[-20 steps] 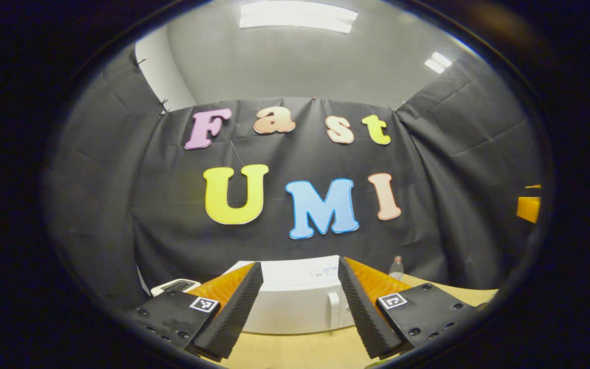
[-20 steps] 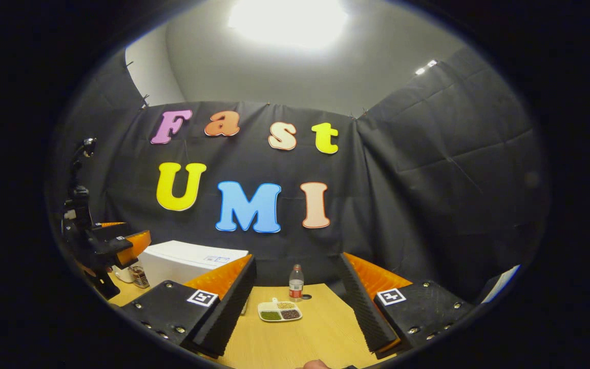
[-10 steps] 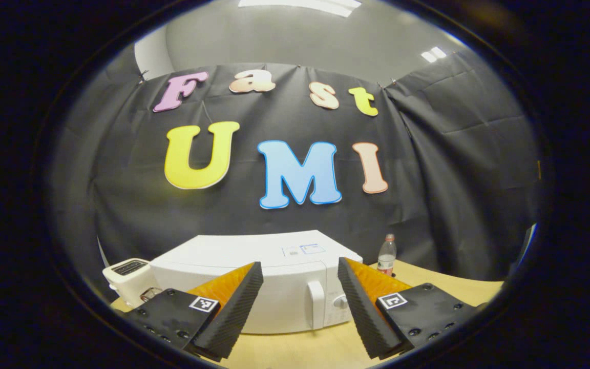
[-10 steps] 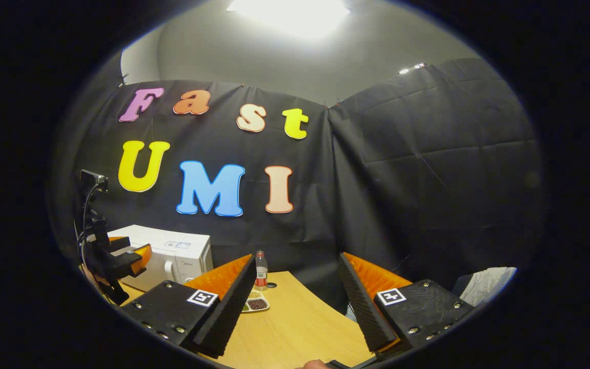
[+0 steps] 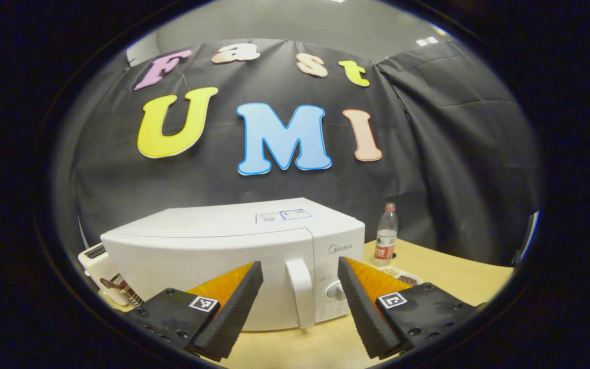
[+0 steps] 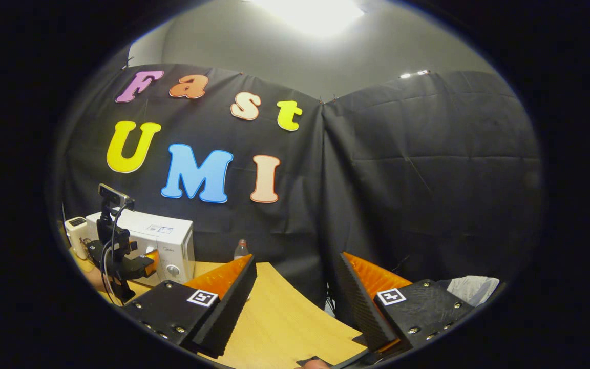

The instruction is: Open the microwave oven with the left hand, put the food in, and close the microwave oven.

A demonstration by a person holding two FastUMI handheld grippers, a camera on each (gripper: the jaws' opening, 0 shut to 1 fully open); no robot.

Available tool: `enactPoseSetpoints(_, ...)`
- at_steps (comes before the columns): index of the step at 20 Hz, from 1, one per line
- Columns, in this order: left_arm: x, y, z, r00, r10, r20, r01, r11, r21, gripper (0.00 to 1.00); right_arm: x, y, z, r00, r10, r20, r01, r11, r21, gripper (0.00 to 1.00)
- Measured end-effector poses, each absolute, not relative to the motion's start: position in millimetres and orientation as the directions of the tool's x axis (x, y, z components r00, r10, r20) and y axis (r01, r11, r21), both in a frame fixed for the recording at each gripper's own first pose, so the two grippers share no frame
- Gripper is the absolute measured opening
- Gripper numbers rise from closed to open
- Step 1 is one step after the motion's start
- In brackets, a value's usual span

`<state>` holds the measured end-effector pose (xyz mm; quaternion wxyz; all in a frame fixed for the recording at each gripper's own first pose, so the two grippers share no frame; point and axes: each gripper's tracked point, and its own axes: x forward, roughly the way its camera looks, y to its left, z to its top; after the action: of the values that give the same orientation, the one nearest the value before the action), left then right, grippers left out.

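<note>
The microwave (image 5: 233, 256) stands shut on the wooden surface (image 5: 459, 277), its handle (image 5: 297, 292) straight ahead between the spread fingers of the left claw (image 5: 300, 307). Right of the microwave sit a bottle (image 5: 386, 234) and the food tray (image 5: 400, 277) (partly hidden). The right claw (image 6: 295, 307) gapes empty, well right of the microwave.

Grippers, both held level
Left gripper (image 5: 300, 302): fingers spread wide, nothing between. Right gripper (image 6: 292, 302): fingers likewise parted, holding nothing.
</note>
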<state>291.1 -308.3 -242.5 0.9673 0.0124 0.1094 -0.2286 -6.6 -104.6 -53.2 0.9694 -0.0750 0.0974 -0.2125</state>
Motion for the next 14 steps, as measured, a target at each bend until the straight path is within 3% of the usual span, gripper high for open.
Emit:
enactPoseSetpoints(3,298,-319,-256,0.870,-0.431,-0.239,0.443,0.897,-0.002,0.87,-10,-110,-55,0.882,-0.439,-0.168,0.408,0.893,-0.193,0.97)
enactPoseSetpoints(4,300,-322,-261,0.869,-0.427,-0.248,0.442,0.897,0.004,0.77,-11,-112,-55,0.880,-0.443,-0.173,0.410,0.891,-0.194,0.97)
enactPoseSetpoints(6,302,-324,-269,0.870,-0.414,-0.269,0.432,0.902,0.011,0.75,-16,-117,-54,0.875,-0.451,-0.176,0.417,0.887,-0.198,0.97)
enactPoseSetpoints(9,304,-319,-276,0.877,-0.384,-0.287,0.403,0.915,0.007,0.53,-26,-126,-50,0.873,-0.457,-0.172,0.425,0.884,-0.196,0.97)
enactPoseSetpoints(10,305,-316,-277,0.880,-0.373,-0.294,0.391,0.920,0.004,0.54,-29,-127,-49,0.872,-0.458,-0.173,0.425,0.884,-0.194,0.97)
enactPoseSetpoints(11,305,-317,-277,0.879,-0.375,-0.295,0.390,0.921,-0.009,0.41,-30,-129,-49,0.872,-0.458,-0.172,0.426,0.884,-0.193,0.97)
enactPoseSetpoints(12,305,-317,-278,0.877,-0.374,-0.302,0.389,0.921,-0.012,0.36,-31,-131,-48,0.872,-0.459,-0.170,0.427,0.883,-0.193,0.97)
enactPoseSetpoints(13,303,-319,-278,0.876,-0.375,-0.305,0.390,0.921,-0.010,0.38,-33,-133,-48,0.872,-0.460,-0.168,0.428,0.883,-0.194,0.97)
enactPoseSetpoints(14,303,-319,-279,0.872,-0.376,-0.313,0.393,0.920,-0.010,0.33,-34,-135,-47,0.873,-0.459,-0.166,0.428,0.883,-0.192,0.97)
